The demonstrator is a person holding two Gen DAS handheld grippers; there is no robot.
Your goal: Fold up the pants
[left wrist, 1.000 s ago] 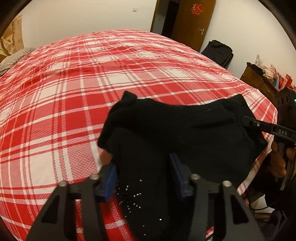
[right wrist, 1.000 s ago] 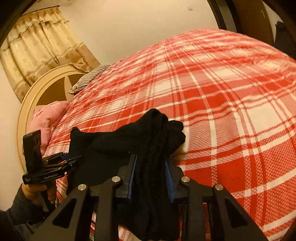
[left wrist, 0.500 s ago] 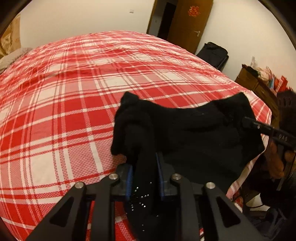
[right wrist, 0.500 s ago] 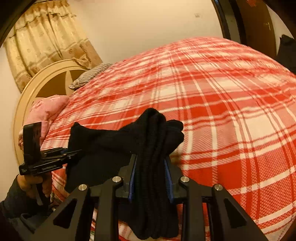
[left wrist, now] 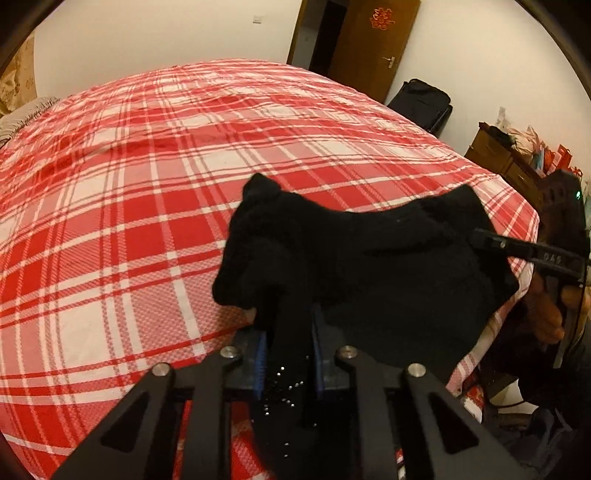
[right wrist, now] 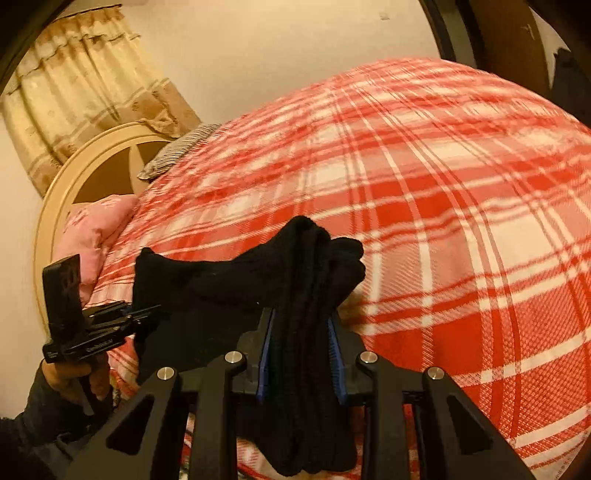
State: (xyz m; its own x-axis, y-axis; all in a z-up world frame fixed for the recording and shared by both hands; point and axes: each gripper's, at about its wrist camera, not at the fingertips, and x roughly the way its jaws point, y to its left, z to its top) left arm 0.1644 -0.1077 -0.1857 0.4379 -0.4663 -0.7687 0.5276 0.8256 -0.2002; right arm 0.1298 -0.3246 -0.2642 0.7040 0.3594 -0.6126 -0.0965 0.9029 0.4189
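Gripping bunched black pants at both ends: left gripper closed on one thick wad, right gripper closed on the other. Garment hangs between them above the near edge of the plaid bed. Risk, as judged: uneven bunches could slip from the pads or trap extra layers, leaving a crooked fold; slack middle may snag the edge. Writing: "DAS" partly legible on the right tool; a red emblem on the door, unreadable

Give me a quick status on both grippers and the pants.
Left gripper shut on black pants. Right gripper shut on same pants, bunched. Pants held at edge of plaid bed. Nothing in the way.
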